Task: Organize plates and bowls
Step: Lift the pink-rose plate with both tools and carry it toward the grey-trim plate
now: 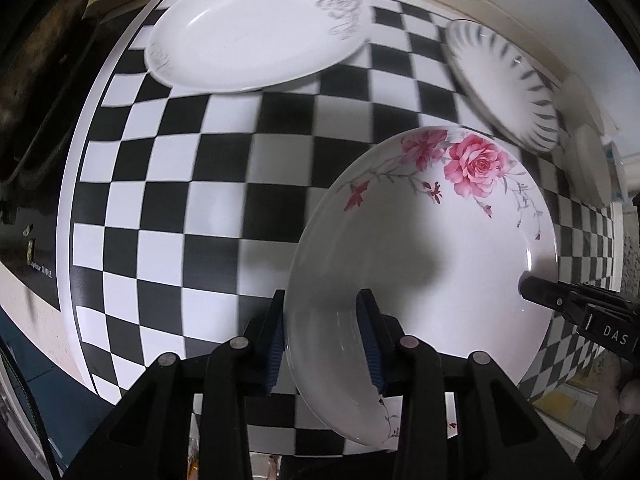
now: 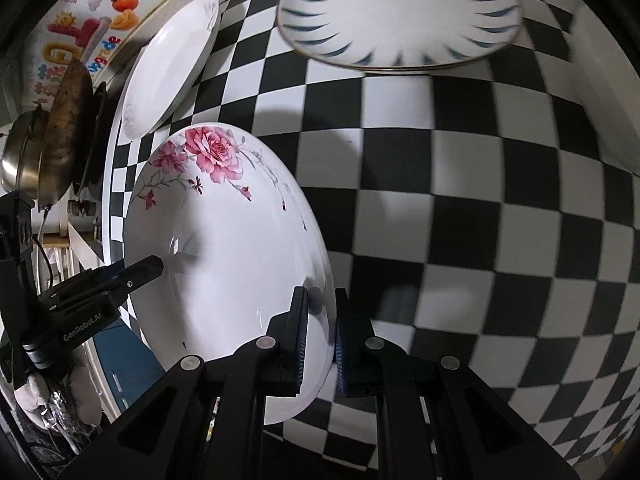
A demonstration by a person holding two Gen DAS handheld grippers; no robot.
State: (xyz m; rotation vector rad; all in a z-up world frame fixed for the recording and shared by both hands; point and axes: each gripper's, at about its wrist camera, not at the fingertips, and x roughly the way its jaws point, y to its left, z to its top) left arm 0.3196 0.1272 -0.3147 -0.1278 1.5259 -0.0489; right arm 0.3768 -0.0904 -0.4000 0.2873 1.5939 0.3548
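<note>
The rose plate is held above the checkered table by both grippers at once, each on an opposite stretch of its rim. The left gripper has its two blue pads closed on the near rim, one pad on the inner face and one on the outer. The right gripper pinches the rim on the other side in the same way (its black tip also shows at the right edge of the left wrist view, resting over the plate's inner face). The plate is tilted, with its pink flower pattern on the far part of the rim.

Other dishes on the table:
- A white plate with a grey rim pattern lies at the far side, well apart from the held plate.
- A striped plate with dark radial strokes lies at the far edge; a second rim shows beneath it.

A metal pot and a dark pan stand beyond the table's left edge in the right wrist view.
</note>
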